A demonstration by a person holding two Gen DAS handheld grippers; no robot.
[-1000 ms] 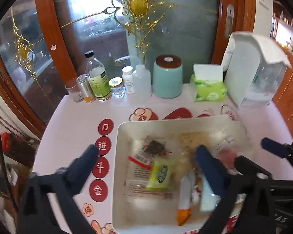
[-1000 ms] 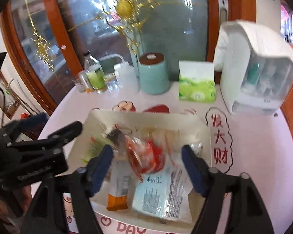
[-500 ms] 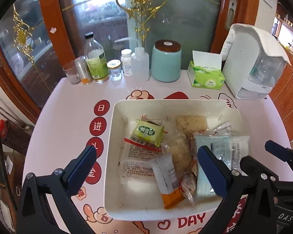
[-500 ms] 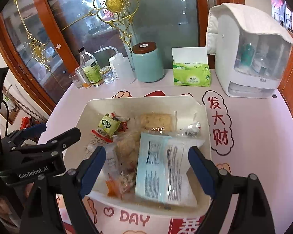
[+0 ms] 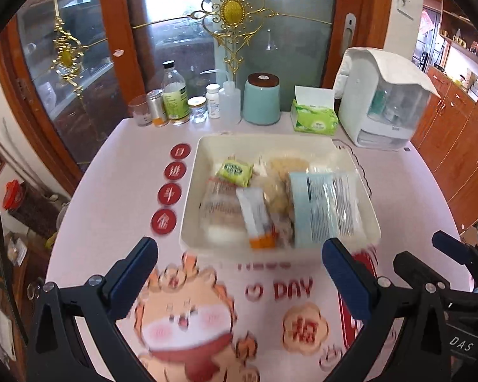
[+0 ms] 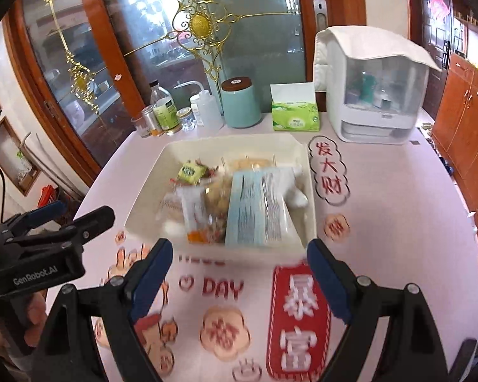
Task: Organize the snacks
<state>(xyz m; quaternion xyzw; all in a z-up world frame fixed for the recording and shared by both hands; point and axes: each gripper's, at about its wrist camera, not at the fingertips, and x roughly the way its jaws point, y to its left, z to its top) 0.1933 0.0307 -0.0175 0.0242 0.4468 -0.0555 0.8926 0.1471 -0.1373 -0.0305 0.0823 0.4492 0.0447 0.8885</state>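
A cream tray [image 5: 194,191] [image 6: 149,187] sits mid-table and holds several snack packets. Among them are a pale blue packet [image 5: 322,207] [image 6: 255,213], a small green packet [image 5: 234,170] [image 6: 191,171], a white and orange sachet [image 5: 256,219] [image 6: 194,213] and a clear bag of biscuits [image 5: 220,207]. My left gripper [image 5: 239,254] hangs open over the printed cloth, on the near side of the tray, with nothing between its fingers. My right gripper [image 6: 239,258] is open too, just short of the tray's front wall. The left gripper [image 6: 47,222] also shows at the left of the right wrist view.
Along the table's back stand bottles and jars [image 5: 175,98], a teal canister [image 5: 261,98] [image 6: 240,102], a green tissue pack [image 5: 314,117] [image 6: 294,116] and a white covered appliance [image 5: 382,102] [image 6: 372,95]. A glass door with gold ornament rises behind. Wooden cabinets [image 6: 462,111] stand at the right.
Both grippers have drawn back from above the tray toward the near side of the table and risen a little. The packets now lie settled in the tray.
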